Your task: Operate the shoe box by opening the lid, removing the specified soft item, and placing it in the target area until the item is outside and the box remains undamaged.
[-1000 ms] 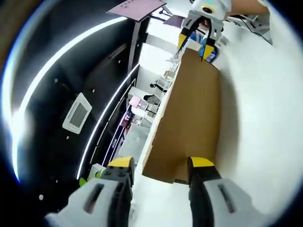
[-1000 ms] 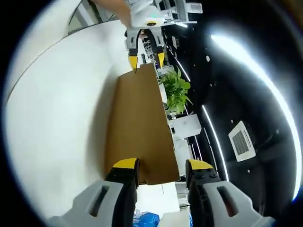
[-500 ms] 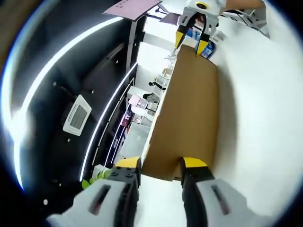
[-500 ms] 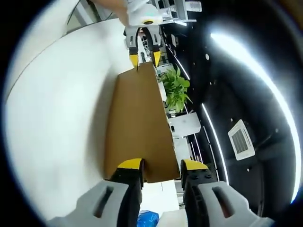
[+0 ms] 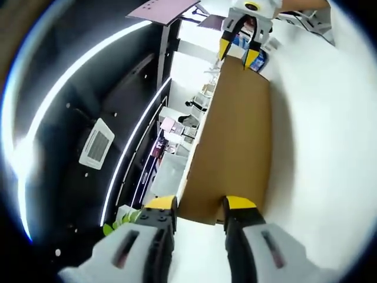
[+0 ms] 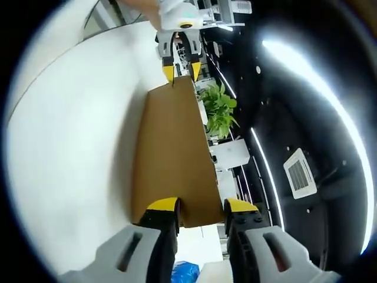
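A flat brown cardboard shoe box lid (image 5: 235,130) stretches between my two grippers, seen edge-on to the room in both tilted views. My left gripper (image 5: 199,205) is shut on the lid's near end, its yellow tips on either side of the cardboard rim. At the lid's far end my right gripper (image 5: 240,50) clamps the opposite rim. In the right gripper view the same lid (image 6: 171,147) runs away from my right gripper (image 6: 200,206), which is shut on its near rim, with my left gripper (image 6: 181,69) at the far rim. The box body and the soft item are hidden.
The white table top (image 5: 324,147) lies behind the lid, also the white table top (image 6: 76,147). A green plant (image 6: 219,112) stands beyond the lid. A blue object (image 5: 259,62) sits near the far gripper. The dark ceiling carries bright light strips (image 5: 70,76).
Both pairs of jaws have narrowed onto the lid's end rims since a second ago. The lid has barely shifted in either view.
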A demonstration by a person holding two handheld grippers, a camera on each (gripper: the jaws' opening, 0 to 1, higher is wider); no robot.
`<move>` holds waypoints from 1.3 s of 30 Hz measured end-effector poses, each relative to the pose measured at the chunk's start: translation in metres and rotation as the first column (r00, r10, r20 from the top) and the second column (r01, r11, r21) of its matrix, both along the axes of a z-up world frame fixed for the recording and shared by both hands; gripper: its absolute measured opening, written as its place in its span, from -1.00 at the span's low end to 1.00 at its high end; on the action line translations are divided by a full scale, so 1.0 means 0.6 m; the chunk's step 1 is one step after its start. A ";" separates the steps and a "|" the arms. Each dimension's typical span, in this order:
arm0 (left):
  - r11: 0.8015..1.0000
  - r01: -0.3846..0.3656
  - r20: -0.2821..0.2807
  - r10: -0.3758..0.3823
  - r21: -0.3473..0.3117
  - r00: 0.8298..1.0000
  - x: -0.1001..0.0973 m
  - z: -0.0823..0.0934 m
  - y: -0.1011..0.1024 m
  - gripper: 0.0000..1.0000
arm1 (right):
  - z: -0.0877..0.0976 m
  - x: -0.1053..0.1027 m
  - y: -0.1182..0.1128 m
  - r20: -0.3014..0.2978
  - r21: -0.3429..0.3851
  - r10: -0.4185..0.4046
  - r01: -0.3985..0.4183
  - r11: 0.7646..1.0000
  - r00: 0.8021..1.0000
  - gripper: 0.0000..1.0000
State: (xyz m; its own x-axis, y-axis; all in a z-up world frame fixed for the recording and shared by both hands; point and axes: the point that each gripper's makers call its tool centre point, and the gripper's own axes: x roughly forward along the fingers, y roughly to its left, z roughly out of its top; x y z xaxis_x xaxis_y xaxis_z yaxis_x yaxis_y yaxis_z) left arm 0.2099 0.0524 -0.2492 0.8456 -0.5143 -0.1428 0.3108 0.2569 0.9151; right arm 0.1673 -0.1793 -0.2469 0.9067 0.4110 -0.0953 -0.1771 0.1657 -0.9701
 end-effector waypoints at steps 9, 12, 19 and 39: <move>1.000 0.014 -0.006 -0.014 0.018 1.000 -0.004 -0.009 -0.001 -0.39 | -0.012 0.002 -0.002 -0.018 -0.019 -0.009 0.009 1.000 1.000 -0.43; 1.000 0.010 -0.006 -0.010 0.004 1.000 -0.005 -0.013 -0.002 -0.39 | -0.014 0.001 -0.002 -0.037 0.008 -0.008 0.008 1.000 0.999 -0.43; 1.000 0.017 -0.016 -0.018 -0.004 1.000 -0.005 -0.023 -0.003 -0.37 | -0.022 0.001 -0.003 -0.050 0.012 -0.003 0.003 1.000 0.999 -0.44; 0.995 0.030 -0.086 -0.038 -0.090 0.996 -0.001 -0.036 -0.008 -0.16 | -0.027 -0.001 0.001 -0.104 0.071 0.000 0.007 0.997 0.995 -0.49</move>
